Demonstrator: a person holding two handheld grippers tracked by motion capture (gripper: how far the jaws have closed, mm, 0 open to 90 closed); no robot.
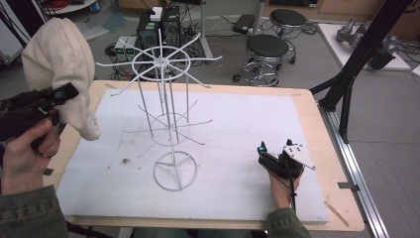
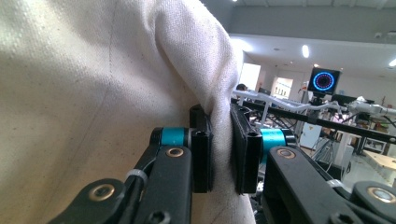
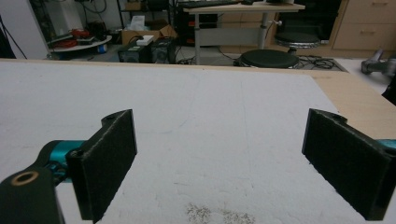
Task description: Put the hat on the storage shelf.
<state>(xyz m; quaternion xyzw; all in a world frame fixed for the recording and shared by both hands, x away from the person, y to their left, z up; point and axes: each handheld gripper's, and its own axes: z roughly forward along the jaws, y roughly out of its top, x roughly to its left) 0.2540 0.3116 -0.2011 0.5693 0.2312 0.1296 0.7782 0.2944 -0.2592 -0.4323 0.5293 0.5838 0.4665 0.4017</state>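
right gripper (image 1: 261, 148): rests near right on the white foam mat (image 1: 247, 124), jaws spread, holding nothing, out of the way | left gripper (image 1: 62, 94): pinches the cream cloth cap (image 1: 59, 64), raised at far left | white wire rack (image 1: 166, 99): mid-table, prongs free, likely the hanging spot

The cloth bag (image 1: 59, 64) is plain cream with a fine woven texture. The wire rack (image 1: 166, 119) is white. The surface (image 1: 327, 218) is pale wood under a white mat (image 1: 247, 129). Both tongs (image 2: 220, 154) (image 3: 219, 168) are black with teal accents.
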